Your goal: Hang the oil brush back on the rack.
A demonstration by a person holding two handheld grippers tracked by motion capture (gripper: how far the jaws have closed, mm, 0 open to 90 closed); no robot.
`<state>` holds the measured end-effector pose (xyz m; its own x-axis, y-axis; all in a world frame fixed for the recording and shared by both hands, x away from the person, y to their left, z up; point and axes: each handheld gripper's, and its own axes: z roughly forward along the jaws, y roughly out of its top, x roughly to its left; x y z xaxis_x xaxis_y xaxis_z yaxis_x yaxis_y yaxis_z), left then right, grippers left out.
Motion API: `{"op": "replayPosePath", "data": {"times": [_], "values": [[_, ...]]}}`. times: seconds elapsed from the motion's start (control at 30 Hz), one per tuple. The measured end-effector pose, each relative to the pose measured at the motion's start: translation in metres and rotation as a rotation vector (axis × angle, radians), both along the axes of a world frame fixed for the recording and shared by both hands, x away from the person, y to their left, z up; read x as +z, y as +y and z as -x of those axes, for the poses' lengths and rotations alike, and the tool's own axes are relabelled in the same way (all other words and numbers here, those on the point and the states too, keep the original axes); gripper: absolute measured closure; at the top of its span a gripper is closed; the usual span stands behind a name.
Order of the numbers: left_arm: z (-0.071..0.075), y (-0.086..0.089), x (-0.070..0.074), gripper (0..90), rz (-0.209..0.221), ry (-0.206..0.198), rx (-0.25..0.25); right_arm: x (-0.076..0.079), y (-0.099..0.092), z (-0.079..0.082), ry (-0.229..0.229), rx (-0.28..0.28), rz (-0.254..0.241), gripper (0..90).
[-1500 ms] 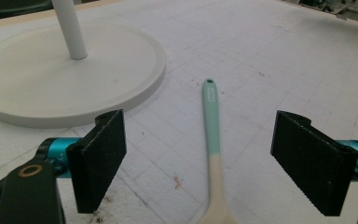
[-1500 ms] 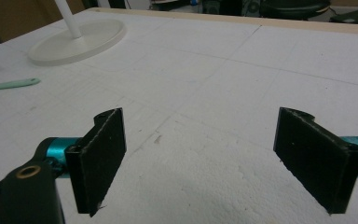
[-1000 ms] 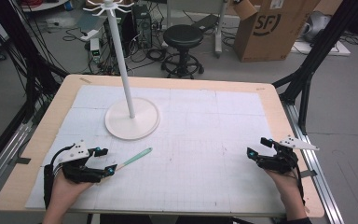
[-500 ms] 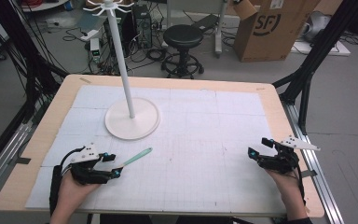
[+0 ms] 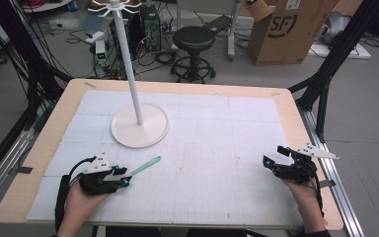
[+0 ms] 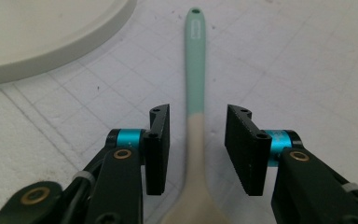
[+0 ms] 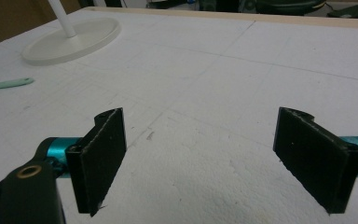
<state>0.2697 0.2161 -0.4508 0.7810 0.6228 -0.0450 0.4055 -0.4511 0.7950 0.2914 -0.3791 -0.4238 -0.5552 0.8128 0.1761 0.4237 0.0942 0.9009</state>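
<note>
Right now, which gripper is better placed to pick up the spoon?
Left. The left gripper straddles the spoon, jaws just closing, pads not yet touching. The right gripper sits open across the table.

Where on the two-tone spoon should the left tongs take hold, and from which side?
At the narrow neck of the spoon, where cream meets mint. It lies flat and thin, so come from above, one pad on each long edge. The left tongs, just closing, already straddle it without pressing.

left tongs [image 5: 123, 177] at spoon [image 5: 145, 165], white stand [image 5: 139, 127]
</note>
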Motion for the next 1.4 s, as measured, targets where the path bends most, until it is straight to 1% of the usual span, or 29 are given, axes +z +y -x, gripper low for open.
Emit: {"op": "replayPosePath", "data": {"times": [0.1,0.13,0.17,0.33,0.57,0.63,0.67,0.7,0.73,0.77,0.8,0.9,1.07,1.17,1.23,1.3,1.33,1.37,1.4], "values": [[-0.0007,0.0007,0.0000,66.1,0.001,0.002,0.009,-0.0001,0.0000,0.0001,0.001,0.000,0.000,16.5],[-0.0008,0.0009,0.0001,66.1,-0.001,0.001,0.013,-0.0001,0.0000,0.0001,0.001,0.000,0.000,16.5],[-0.0006,0.0007,0.0002,68.7,-0.006,-0.002,0.018,0.0000,0.0002,0.0001,0.001,-0.001,0.000,16.5],[0.0013,-0.0014,0.0002,69.7,-0.022,-0.019,0.026,0.0000,-0.0001,-0.0001,0.000,0.001,0.001,16.5],[0.0007,-0.0014,0.0003,70.5,-0.017,-0.010,0.031,-0.0002,-0.0001,-0.0004,0.000,0.003,0.002,16.7],[0.0001,-0.0009,0.0002,72.6,-0.011,-0.004,0.034,-0.0002,-0.0002,-0.0004,0.002,0.002,0.003,16.7],[0.0012,-0.0024,0.0003,73.9,-0.019,-0.015,0.031,-0.0002,-0.0001,-0.0003,0.001,0.002,0.004,16.7],[0.0012,-0.0024,0.0003,76.0,-0.019,-0.015,0.031,-0.0001,0.0000,-0.0003,0.000,0.003,0.003,16.7],[0.0018,-0.0030,0.0002,76.0,-0.021,-0.019,0.021,-0.0001,0.0000,-0.0003,0.000,0.003,0.003,16.7],[0.0020,-0.0032,0.0002,80.7,-0.025,-0.021,0.011,-0.0002,0.0002,-0.0004,0.002,0.004,0.003,16.7],[0.0017,-0.0030,0.0000,80.7,-0.017,-0.014,0.013,-0.0003,0.0004,-0.0004,0.003,0.005,0.005,16.7],[0.0007,-0.0021,0.0000,81.3,-0.011,-0.004,0.011,-0.0004,0.0012,-0.0003,0.004,0.007,0.007,16.7],[0.0009,-0.0021,0.0002,81.8,-0.013,-0.008,0.011,-0.0004,0.0009,-0.0003,0.004,0.006,0.005,16.7],[0.0001,-0.0012,0.0003,82.3,0.003,0.002,0.016,-0.0003,0.0009,-0.0002,0.004,0.006,0.006,16.7],[0.0000,-0.0010,0.0004,82.3,0.003,0.001,0.017,-0.0004,0.0010,-0.0002,0.004,0.005,0.006,16.7],[0.0001,0.0005,0.0015,82.3,0.029,-0.001,0.017,-0.0005,0.0008,-0.0004,0.006,0.004,0.007,16.7],[0.0001,0.0005,0.0015,82.3,0.029,-0.001,0.017,-0.0005,0.0008,-0.0004,0.006,0.004,0.007,16.7],[0.0004,0.0011,0.0022,82.3,0.050,-0.004,0.020,-0.0006,0.0008,-0.0005,0.008,0.001,0.005,16.7],[0.0012,0.0019,0.0046,82.3,0.068,-0.022,0.027,-0.0004,0.0004,-0.0001,0.009,0.000,0.003,16.7]]}}
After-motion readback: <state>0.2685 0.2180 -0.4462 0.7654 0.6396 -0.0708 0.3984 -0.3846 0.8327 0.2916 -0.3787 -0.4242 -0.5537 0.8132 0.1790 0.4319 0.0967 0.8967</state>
